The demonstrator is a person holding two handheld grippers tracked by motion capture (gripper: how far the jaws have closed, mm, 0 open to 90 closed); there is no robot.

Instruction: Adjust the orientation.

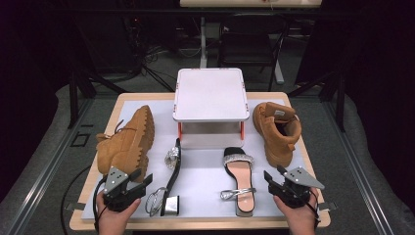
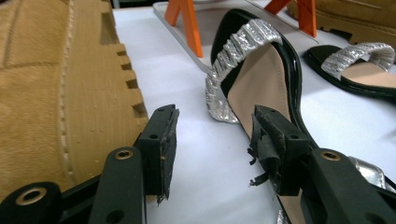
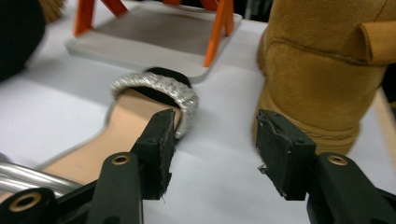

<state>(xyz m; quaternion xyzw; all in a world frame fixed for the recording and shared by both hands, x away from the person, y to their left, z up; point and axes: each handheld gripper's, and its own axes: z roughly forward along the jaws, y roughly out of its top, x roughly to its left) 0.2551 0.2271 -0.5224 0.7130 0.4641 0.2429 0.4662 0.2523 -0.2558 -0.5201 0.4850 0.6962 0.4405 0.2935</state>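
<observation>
Far left of the white mat (image 1: 205, 196): a tan boot (image 1: 128, 142) lying on its side, lugged sole turned toward the middle of the table. Just in front of it, at the near edge, the left gripper (image 1: 139, 182), held in a hand (image 1: 113, 218); its jaws stand apart with nothing between them. In the left gripper view the same jaws frame bare mat, the boot's sole (image 2: 100, 93) close on one side and a sandal on the other.

Next right: a black sandal (image 1: 172, 171) tipped on its edge, silver strap and block heel nearest the viewer. Centre, farther back: a small white stand (image 1: 210, 94) on orange legs. In front of it, the second sandal (image 1: 239, 176) lying flat, sole down, glittering band (image 3: 161, 86) across the toe.

Right: the second tan boot (image 1: 276, 129), upright, beside the stand. Near edge, right: the right gripper (image 1: 274, 177), hand-held (image 1: 301, 218), jaws likewise parted and empty, between flat sandal and upright boot (image 3: 327, 70), touching neither.
</observation>
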